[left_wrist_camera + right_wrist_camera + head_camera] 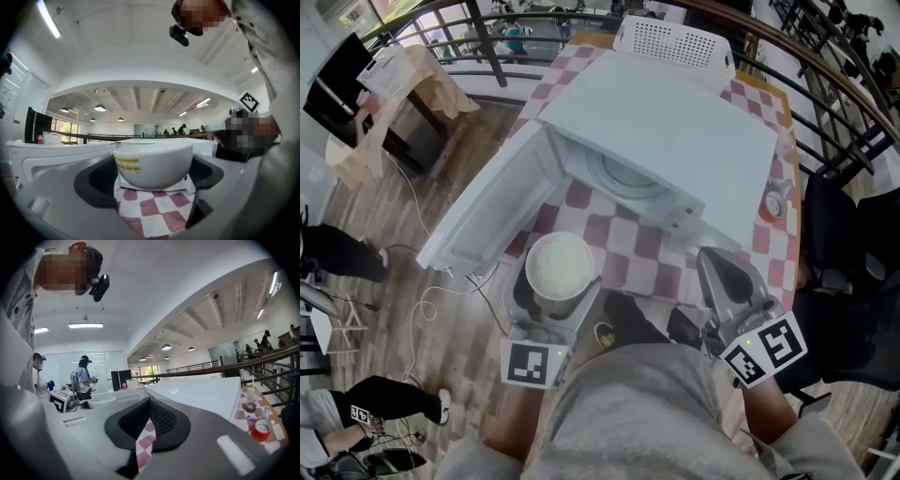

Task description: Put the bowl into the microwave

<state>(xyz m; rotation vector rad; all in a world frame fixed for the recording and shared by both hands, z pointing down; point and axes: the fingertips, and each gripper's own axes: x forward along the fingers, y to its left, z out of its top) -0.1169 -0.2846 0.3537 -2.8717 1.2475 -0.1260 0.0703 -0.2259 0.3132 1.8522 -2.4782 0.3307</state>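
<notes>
With the fingers of the left gripper (558,286) clamped on the round white ceramic bowl (561,264) just before the open white microwave (666,131), feed it in level, clear of the door (487,211), while the right gripper (151,420) rests closed and empty.

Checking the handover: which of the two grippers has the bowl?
The left gripper: the white bowl sits clamped between its fingers, while the right gripper is shut and empty.

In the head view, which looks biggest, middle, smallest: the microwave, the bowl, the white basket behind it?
1. microwave, far the largest.
2. white basket, slightly wider.
3. bowl.
The last two look close, and the bowl is nearer the camera, so that order is unsure.
</notes>
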